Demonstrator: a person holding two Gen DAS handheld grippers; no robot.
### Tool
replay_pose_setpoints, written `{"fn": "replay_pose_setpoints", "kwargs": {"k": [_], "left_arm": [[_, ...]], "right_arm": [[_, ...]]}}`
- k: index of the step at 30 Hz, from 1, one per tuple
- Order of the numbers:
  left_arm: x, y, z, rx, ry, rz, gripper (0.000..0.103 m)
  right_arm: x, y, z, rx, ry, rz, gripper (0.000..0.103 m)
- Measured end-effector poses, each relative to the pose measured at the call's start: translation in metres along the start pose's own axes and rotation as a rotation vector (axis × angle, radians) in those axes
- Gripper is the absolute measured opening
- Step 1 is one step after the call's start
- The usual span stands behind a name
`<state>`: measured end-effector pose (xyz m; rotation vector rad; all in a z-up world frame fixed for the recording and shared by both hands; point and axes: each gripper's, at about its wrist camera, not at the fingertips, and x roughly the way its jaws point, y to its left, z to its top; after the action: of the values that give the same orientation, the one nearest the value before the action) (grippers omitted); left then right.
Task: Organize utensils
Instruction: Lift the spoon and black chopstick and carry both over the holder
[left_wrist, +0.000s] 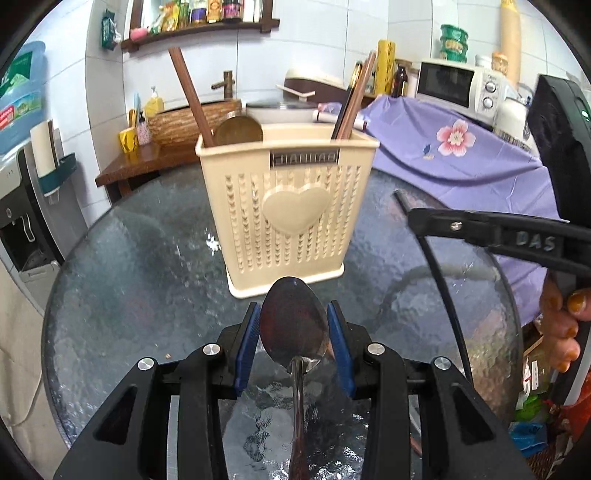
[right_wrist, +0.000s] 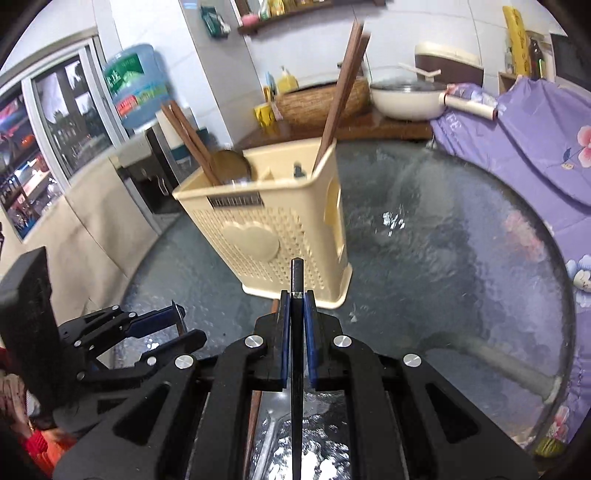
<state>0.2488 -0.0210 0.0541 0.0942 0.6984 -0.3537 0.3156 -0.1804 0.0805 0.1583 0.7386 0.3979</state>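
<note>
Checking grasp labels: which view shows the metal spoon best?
Left wrist: the spoon sits bowl-forward between the left tool's blue pads, unobstructed. The right wrist view shows only that tool side-on, the spoon barely visible.

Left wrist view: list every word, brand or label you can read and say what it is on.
"DAS": raised letters on the black arm of the right tongs, at.
Metal nameplate on the cream utensil holder: lettering shows, but cannot be made out.
Water jug label, microwave panel, shelf jars: too small or blurred.
</note>
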Motion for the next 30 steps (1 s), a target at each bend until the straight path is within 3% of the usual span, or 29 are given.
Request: {"fn": "replay_pose_setpoints", "kwargs": {"k": [13,30], "left_arm": [[-0.032,-0.005,0.021,0.019,-0.083,-0.013,0.036],[-0.035,0.003,0.029,0.001,-0.095,-0.026,0.036]], "right_arm": [[-0.083,0.003,0.015,-0.032,-0.111,0.071,0.008],[-0.097,0.009,0.019,-0.066,-0.141,0.09,0.008]]}}
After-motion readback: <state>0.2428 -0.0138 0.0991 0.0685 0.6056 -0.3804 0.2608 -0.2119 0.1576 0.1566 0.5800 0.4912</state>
